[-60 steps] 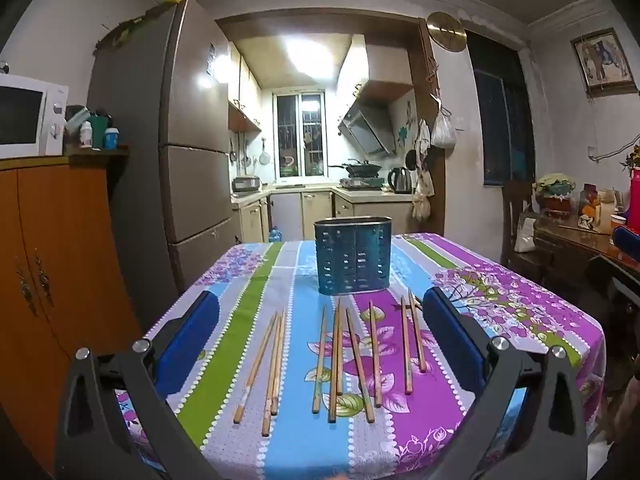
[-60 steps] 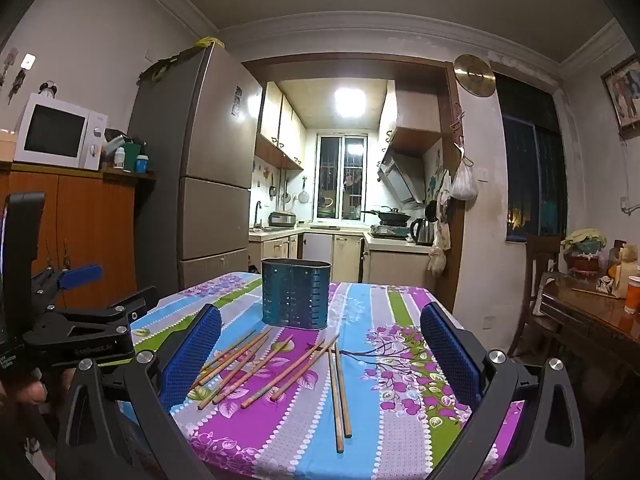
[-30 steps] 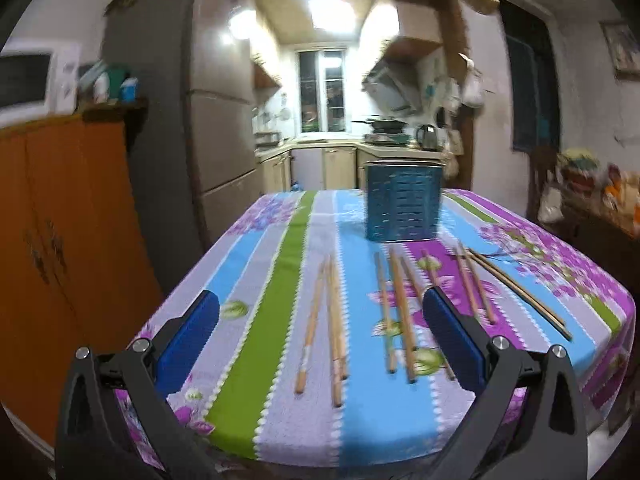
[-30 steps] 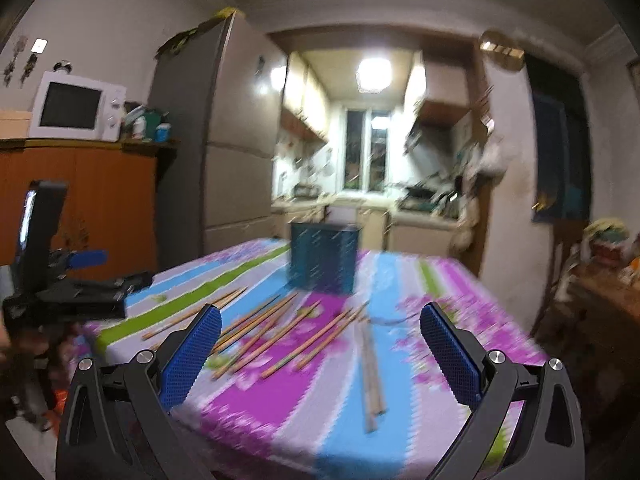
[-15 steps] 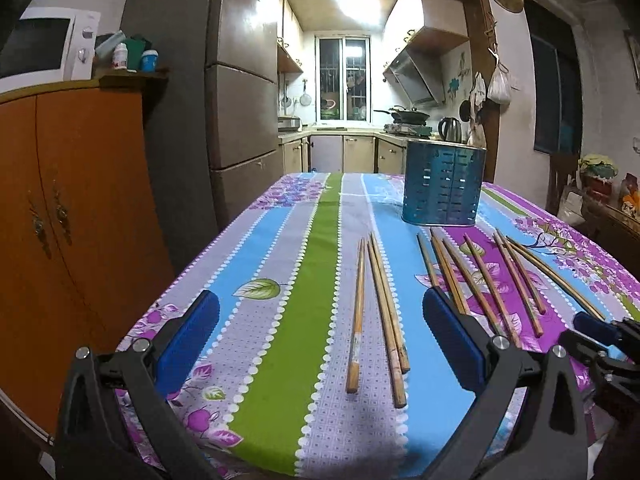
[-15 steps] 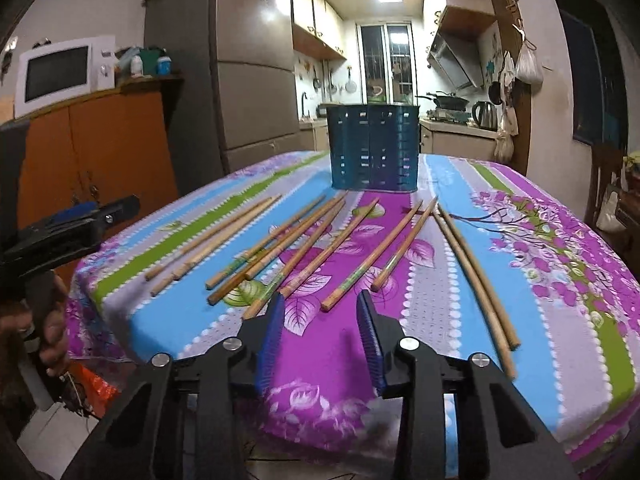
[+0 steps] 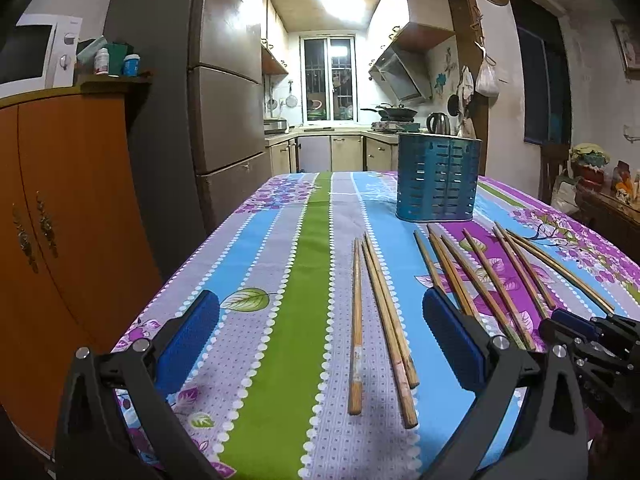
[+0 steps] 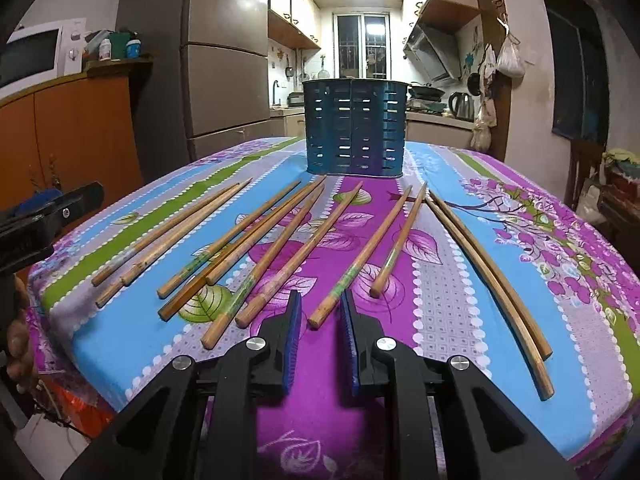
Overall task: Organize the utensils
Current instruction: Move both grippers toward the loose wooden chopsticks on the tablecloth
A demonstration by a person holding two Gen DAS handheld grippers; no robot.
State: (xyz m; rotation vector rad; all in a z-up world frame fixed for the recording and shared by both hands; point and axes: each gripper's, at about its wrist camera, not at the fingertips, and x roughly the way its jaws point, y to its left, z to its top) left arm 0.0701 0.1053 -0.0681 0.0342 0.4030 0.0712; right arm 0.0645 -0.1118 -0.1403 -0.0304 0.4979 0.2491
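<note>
Several wooden chopsticks (image 8: 256, 240) lie fanned out on the flowered tablecloth, in front of a blue slotted utensil holder (image 8: 354, 132). My right gripper (image 8: 320, 298) is low at the table's near edge. Its jaws are closing to a narrow gap, and the near end of one chopstick (image 8: 360, 260) lies between the fingertips with no pad pressing on it. My left gripper (image 7: 320, 340) stands wide open over the left side of the table. Three chopsticks (image 7: 380, 320) lie between its fingers, untouched. The holder (image 7: 438, 178) stands further back.
An orange cabinet (image 7: 72, 220) and a tall fridge (image 7: 224, 100) stand left of the table (image 7: 280, 240). A dark sideboard (image 7: 612, 208) with clutter is at the right. Two curved chopsticks (image 8: 492, 272) lie nearest the right edge. A hand (image 8: 16, 328) holds the left gripper.
The right gripper's jaws have narrowed from wide open and it has dropped in close to the chopstick ends. The left gripper has sunk a little toward the table.
</note>
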